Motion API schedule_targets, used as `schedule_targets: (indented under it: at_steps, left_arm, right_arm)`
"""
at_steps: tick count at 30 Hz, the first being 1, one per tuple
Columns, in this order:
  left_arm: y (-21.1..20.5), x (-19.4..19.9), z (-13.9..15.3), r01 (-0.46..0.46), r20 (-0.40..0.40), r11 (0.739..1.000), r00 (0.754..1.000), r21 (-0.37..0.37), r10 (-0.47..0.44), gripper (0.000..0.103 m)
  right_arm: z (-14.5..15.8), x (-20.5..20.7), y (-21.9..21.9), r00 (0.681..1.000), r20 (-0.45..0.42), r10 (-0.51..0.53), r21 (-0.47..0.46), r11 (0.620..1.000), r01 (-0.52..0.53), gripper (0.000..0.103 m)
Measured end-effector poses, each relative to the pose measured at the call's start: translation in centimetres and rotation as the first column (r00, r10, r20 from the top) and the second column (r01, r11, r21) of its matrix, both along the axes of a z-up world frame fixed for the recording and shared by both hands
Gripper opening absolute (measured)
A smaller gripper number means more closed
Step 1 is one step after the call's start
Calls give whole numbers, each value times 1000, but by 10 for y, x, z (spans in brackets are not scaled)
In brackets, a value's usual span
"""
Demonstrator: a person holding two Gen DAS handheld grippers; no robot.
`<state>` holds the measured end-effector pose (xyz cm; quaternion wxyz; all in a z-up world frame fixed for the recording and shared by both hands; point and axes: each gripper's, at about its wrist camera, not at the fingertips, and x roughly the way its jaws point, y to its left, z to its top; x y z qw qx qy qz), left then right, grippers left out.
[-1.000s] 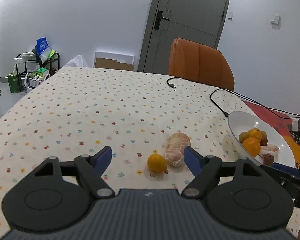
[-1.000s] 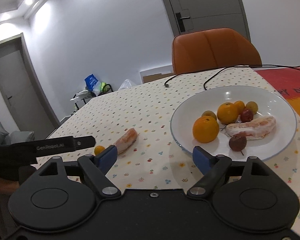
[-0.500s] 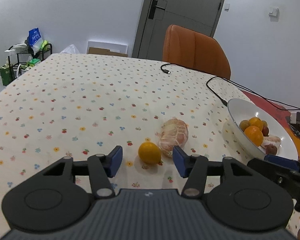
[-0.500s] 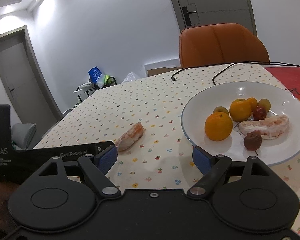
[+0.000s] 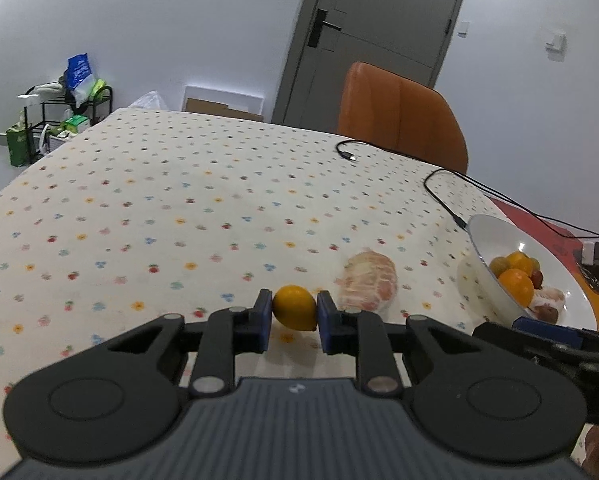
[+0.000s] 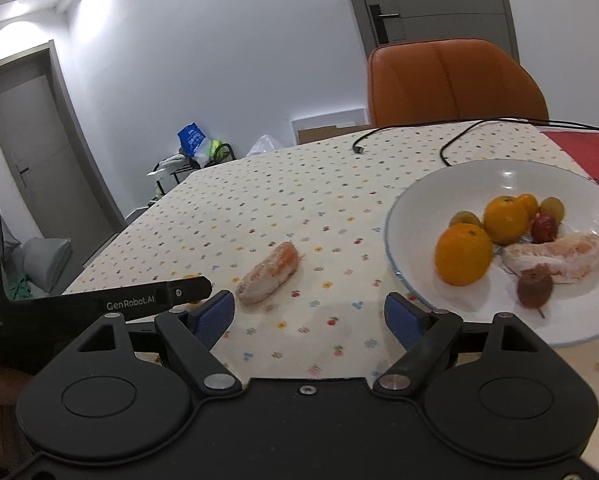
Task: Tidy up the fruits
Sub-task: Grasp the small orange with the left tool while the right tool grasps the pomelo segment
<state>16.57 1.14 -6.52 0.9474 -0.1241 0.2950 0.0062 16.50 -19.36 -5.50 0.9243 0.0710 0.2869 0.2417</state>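
Observation:
My left gripper is shut on a small yellow-orange fruit, its blue pads pressed on both sides, just above the flowered tablecloth. Right beside it lies a peeled pomelo piece, also seen in the right wrist view as a pinkish peeled pomelo piece. The white plate at right holds two oranges, small round fruits and a peeled segment. My right gripper hangs open over bare cloth between the pomelo piece and the plate. The left gripper's finger shows at left.
An orange chair stands at the table's far side. Black cables run across the cloth toward the plate. A red mat lies at the far right. A rack with bags stands by the wall.
My left gripper moved forward and shut on the small yellow-orange fruit. The right gripper drifted a little toward the plate and stays open.

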Motion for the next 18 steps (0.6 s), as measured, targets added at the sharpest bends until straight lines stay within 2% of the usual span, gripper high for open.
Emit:
schedule_targets:
  at_steps: [10,18]
  left_arm:
    - [25,-10,4,-56,13,998,998,-2,56,22]
    - [42,-17,4,-97,13,995,995,-4,97,22]
  right_arm:
    - [1,15,31,999,-17,42,-28,999,-43,78]
    - [-4,28,48,998,-46,44,-41,998,-46,59]
